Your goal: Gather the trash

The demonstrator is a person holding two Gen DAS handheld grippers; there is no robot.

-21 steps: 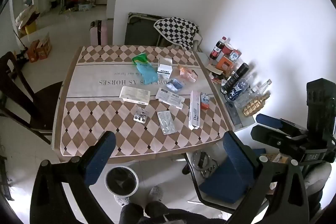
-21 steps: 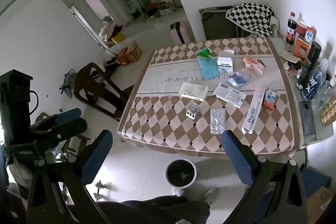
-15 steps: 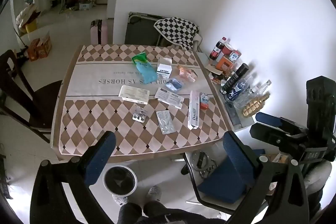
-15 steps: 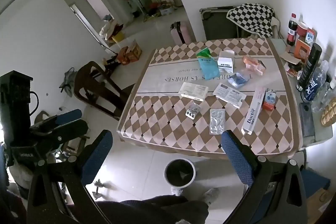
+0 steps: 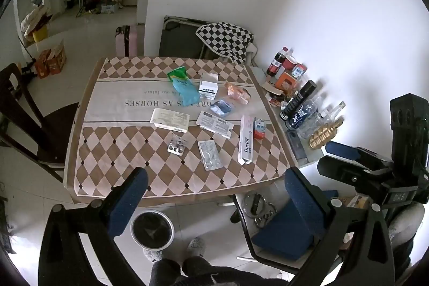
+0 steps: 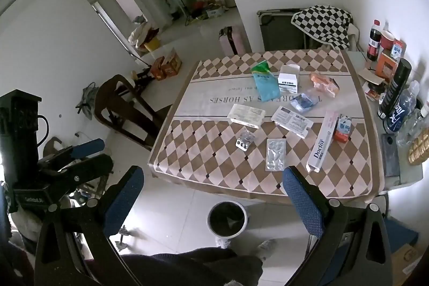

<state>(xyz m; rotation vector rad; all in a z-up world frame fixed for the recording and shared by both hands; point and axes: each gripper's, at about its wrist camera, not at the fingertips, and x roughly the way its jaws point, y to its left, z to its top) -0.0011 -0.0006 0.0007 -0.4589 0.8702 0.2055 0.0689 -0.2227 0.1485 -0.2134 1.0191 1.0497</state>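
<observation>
Left gripper (image 5: pixel 214 195) above near edge of surface (image 5: pixel 112 152), fingers (image 5: pixel 128 195) spread apart, holding nothing. Right gripper (image 6: pixel 211 192) likewise, fingers (image 6: pixel 300 192) wide apart, empty. Trash scattered mid-surface: toothpaste box (image 5: pixel 246 140) toward right edge, blister pack (image 5: pixel 210 154) just left of it, small pill strip (image 5: pixel 177 146) further left, teal pouch (image 5: pixel 185 87) near far edge. Bin (image 5: pixel 152 229) on floor below near edge.

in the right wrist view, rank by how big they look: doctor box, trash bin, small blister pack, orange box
1. trash bin, nearer the camera, so unsure
2. Doctor box
3. small blister pack and orange box look alike
</observation>
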